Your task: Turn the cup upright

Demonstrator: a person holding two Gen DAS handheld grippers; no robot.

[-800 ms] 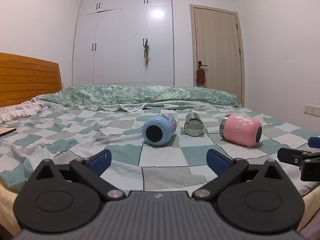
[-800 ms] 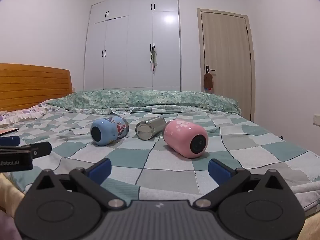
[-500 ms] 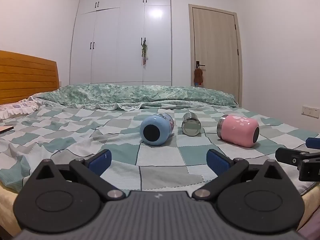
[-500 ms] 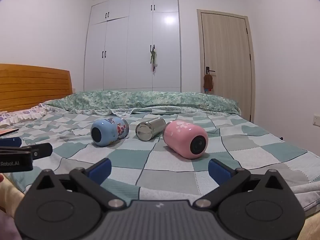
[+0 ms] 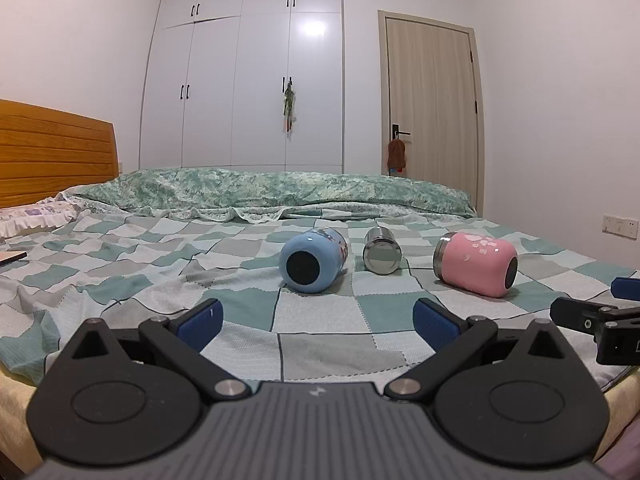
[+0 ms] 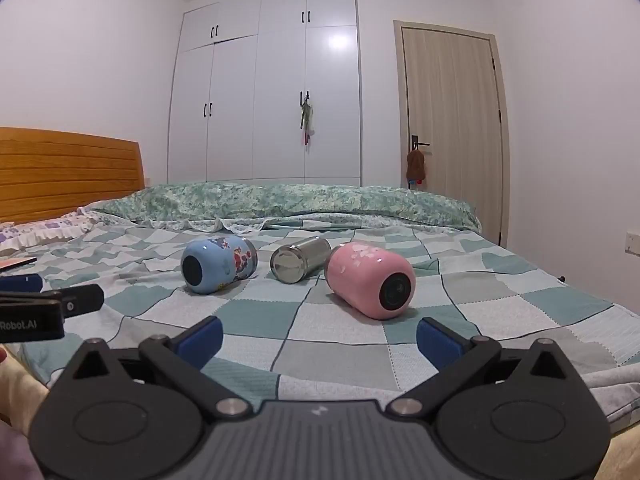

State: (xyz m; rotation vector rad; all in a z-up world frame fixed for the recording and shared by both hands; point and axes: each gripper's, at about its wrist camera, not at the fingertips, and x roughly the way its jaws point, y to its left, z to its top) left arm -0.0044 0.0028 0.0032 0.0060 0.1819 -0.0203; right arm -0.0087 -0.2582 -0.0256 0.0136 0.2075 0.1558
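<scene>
Three cups lie on their sides in a row across the checked bedspread [image 5: 248, 308], w/ both grippers held low at the bed's near edge, well short of them. Left gripper [image 5: 316, 316] has its blue pads spread wide, nothing between them; right gripper [image 6: 318, 334] likewise gapes, empty.

L to R: blue cup [image 5: 312, 258], base toward the left camera; small steel cup [image 5: 382, 254] just beside it; pink cup [image 5: 476, 264], lying crosswise in the left view, its dark base end angled toward the right camera [image 6: 370, 280].

Risks, as I judge them: the task doesn't say which cup, so a wrong pick is possible. The round bodies would prob. roll on the soft, wrinkled cover if nudged before the pads close. The steel cup sits close betw. its neighbours, so a wide-spread gripper reaching for it could knock either one. A cup stood up on bedding may tip again, esp. over a fold.

Hard to make out: whether the blue and steel cups touch, I can't tell. The blue cup's mouth faces away, unseen. Lids on or off can't be read. Each gripper shows in the other's view only as a black-and-blue sliver at the frame edge. Beyond the quilt ridge [image 6: 280, 200] the bed's far side is hidden.
</scene>
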